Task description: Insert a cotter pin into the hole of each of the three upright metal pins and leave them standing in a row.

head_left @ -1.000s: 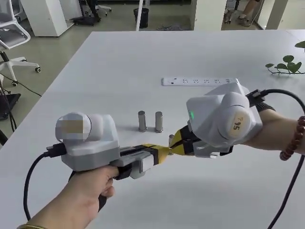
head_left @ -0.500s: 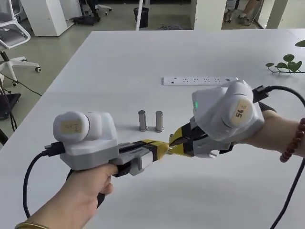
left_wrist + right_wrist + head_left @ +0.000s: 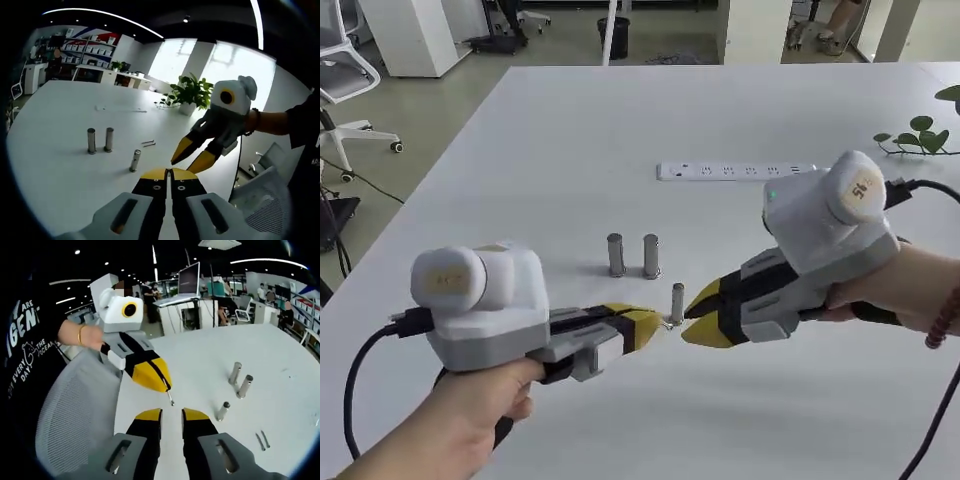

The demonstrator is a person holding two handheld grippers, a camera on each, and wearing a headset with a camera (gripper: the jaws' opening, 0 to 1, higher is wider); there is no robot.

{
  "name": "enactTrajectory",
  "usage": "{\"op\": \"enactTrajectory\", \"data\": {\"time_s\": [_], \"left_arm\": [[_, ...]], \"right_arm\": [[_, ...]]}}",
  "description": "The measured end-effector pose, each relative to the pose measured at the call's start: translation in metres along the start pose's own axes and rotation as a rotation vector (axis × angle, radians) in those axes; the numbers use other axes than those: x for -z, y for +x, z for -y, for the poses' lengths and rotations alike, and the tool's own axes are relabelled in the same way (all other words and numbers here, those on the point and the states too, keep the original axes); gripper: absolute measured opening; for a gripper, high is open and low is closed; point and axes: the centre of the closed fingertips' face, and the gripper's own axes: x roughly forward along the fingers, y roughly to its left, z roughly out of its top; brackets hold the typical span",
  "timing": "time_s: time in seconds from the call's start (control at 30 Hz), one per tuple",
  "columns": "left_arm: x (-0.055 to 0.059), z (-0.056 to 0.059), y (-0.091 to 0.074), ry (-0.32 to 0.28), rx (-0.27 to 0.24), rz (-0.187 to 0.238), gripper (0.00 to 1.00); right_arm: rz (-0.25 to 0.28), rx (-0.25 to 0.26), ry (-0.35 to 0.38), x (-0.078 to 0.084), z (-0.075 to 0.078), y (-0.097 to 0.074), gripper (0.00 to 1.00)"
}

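Two metal pins (image 3: 616, 255) (image 3: 651, 256) stand upright side by side on the white table. A third, shorter-looking pin (image 3: 678, 303) stands nearer, just between the two grippers. My left gripper (image 3: 655, 323) is shut, and a thin cotter pin (image 3: 170, 399) pokes out of its yellow tips, close beside the third pin. My right gripper (image 3: 689, 318) faces it from the right with its jaws apart and nothing between them. In the left gripper view the three pins (image 3: 91, 141) (image 3: 108, 139) (image 3: 134, 160) stand ahead, left of the right gripper (image 3: 192, 156).
Two loose cotter pins (image 3: 262, 440) lie on the table beyond the metal pins. A white power strip (image 3: 735, 171) lies farther back. A small plant (image 3: 920, 136) sits at the right edge. Office chairs and desks stand around the table.
The right gripper has pulled back to the right, off the left gripper's tips, and now stands open. The left gripper stays by the third pin with the cotter pin.
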Motion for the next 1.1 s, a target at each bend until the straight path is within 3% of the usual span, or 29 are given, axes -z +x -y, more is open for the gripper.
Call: {"op": "enactTrajectory", "data": {"time_s": [0.13, 0.3, 0.5, 0.7, 1.1], "left_arm": [[0.001, 0.006, -0.002, 0.024, 0.044, -0.001, 0.00], [0.001, 0.013, -0.004, 0.042, 0.088, 0.005, 0.00], [0.005, 0.021, -0.003, 0.067, 0.127, -0.005, 0.00], [0.005, 0.028, -0.004, 0.074, 0.161, 0.011, 0.00], [0.002, 0.038, -0.009, 0.044, 0.214, 0.047, 0.00]], "right_arm": [[0.058, -0.064, 0.074, -0.002, -0.011, -0.002, 0.11], [0.077, -0.109, 0.090, -0.001, -0.022, -0.003, 0.10], [0.083, -0.129, 0.084, 0.001, -0.028, -0.002, 0.10], [0.089, -0.171, 0.084, 0.002, -0.036, -0.001, 0.09], [0.109, -0.212, 0.076, -0.001, -0.044, 0.000, 0.03]]}}
